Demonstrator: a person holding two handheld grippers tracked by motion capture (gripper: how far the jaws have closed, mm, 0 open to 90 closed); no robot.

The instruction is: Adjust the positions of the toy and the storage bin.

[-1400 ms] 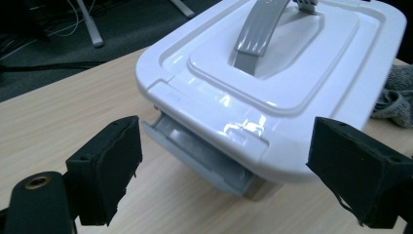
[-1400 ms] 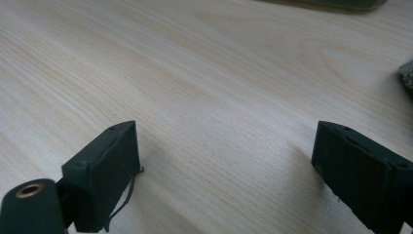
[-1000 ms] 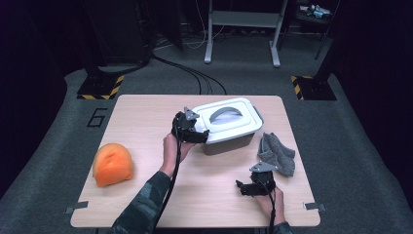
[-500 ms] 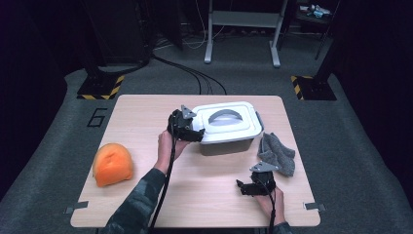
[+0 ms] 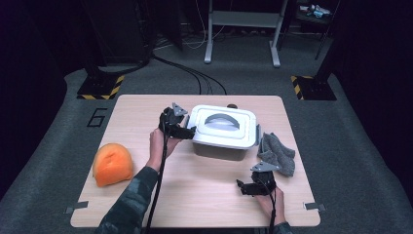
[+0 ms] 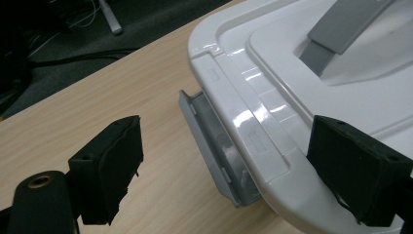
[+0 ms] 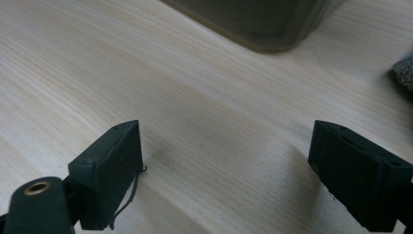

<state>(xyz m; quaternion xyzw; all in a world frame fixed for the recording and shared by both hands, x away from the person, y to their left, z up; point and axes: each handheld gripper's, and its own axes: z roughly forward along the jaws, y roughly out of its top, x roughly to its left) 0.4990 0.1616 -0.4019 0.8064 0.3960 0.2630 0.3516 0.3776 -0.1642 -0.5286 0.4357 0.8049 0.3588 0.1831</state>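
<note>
The left gripper (image 5: 187, 130) is edging toward the bench's far edge, fingers open astride the bin's (image 5: 221, 132) grey latch (image 6: 214, 146), readying to unclip; the right gripper (image 5: 246, 187) is resting open near the front edge.

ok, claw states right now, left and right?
Left claw: open, jaws straddling the grey latch at the white box lid edge, gripping nothing.
Right claw: open, holding nothing, low over the bare table.

I count one white lidded box (image 5: 223, 131); one grey cloth (image 5: 277, 154); one orange thing (image 5: 112, 164); two grippers.
</note>
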